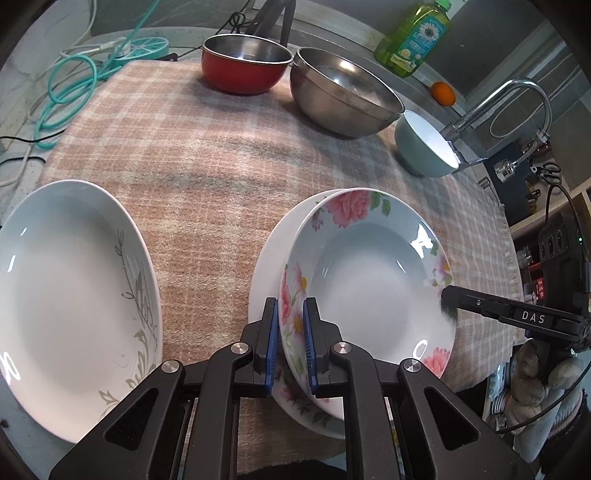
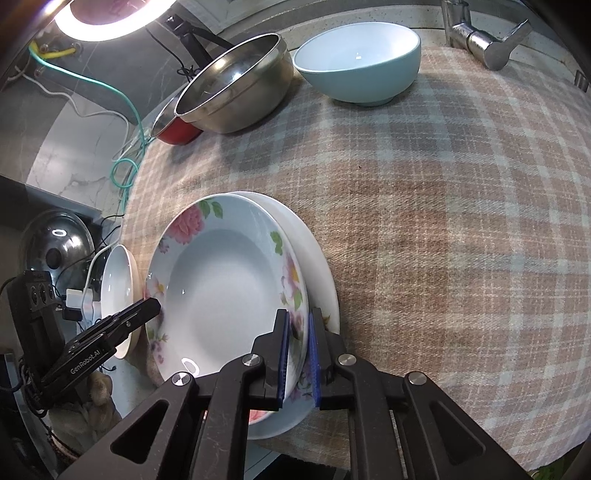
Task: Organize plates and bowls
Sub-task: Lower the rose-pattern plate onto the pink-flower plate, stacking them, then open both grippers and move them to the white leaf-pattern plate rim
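A plaid cloth (image 2: pixel 424 221) covers the counter, a chrome tap (image 1: pixel 517 107) at its edge, a ring light (image 2: pixel 110 22) glowing above.

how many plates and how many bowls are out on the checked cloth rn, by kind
plates: 3 (flowered plate, plain white plate under it, leaf-pattern plate)
bowls: 3 (red bowl, steel bowl, light blue bowl)
total: 6

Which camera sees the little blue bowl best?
The right wrist view. There the blue bowl shows whole, with its white inside, its side and its foot. In the left wrist view the blue bowl is small, off to the side, and the faucet covers part of its rim.
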The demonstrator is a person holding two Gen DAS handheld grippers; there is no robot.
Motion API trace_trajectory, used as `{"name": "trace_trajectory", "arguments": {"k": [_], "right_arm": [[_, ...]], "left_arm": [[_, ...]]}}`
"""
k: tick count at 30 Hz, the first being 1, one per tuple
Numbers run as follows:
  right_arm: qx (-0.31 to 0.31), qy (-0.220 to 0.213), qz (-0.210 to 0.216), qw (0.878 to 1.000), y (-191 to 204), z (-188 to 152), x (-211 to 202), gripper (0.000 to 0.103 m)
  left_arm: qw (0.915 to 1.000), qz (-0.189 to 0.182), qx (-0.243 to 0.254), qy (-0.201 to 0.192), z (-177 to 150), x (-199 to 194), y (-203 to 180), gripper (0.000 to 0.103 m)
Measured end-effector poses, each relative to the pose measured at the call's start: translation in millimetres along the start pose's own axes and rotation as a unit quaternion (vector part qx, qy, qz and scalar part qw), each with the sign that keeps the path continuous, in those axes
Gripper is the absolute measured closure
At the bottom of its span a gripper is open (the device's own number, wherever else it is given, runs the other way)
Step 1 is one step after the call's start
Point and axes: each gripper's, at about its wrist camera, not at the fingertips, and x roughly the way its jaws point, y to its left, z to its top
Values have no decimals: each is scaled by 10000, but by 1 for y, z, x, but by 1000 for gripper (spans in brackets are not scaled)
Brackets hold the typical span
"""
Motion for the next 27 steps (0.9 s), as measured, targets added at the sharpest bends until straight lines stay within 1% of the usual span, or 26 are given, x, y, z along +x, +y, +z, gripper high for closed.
{"name": "trace_trajectory", "arguments": {"k": [7, 19, 27], "right_arm": [[-2, 26, 3, 10000, 0, 0, 1, 92], [4, 44, -8, 10000, 1, -1, 3, 92], [28, 56, -51, 10000, 0, 1, 1, 92]], "left_arm": [[10000, 39, 76, 36, 0, 0, -1, 92], [10000, 6, 53, 57, 0, -1, 1, 92], [10000, 12, 47, -44, 1, -13, 5, 92]]}}
